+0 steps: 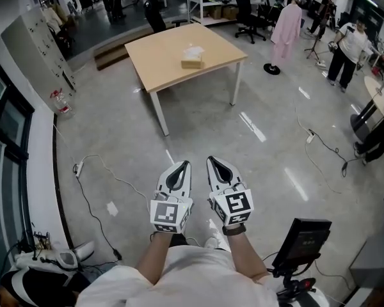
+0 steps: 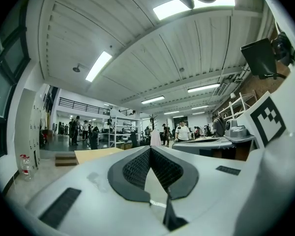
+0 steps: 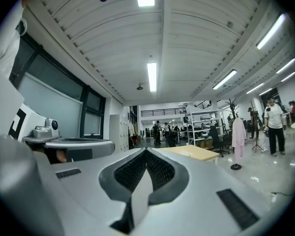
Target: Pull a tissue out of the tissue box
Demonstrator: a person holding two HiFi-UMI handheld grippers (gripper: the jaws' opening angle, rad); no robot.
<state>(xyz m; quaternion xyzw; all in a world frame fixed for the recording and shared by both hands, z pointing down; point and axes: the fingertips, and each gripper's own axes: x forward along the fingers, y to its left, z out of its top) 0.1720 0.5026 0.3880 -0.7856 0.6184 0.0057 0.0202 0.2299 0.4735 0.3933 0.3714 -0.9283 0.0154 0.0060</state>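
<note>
My left gripper [image 1: 183, 166] is held low and close to the body, forearm pointing ahead, jaws pressed together on nothing. Just right of it, my right gripper [image 1: 212, 162] matches, jaws together and empty. The tissue box [image 1: 192, 57] sits far ahead on the table [image 1: 157, 53], well apart from both.

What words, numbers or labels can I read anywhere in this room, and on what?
No readable text anywhere.
Black-and-white square markers on the left gripper and right gripper: patterns, not letters.
Pale cardboard tissue box on the light wooden table: any print too small to read.
</note>
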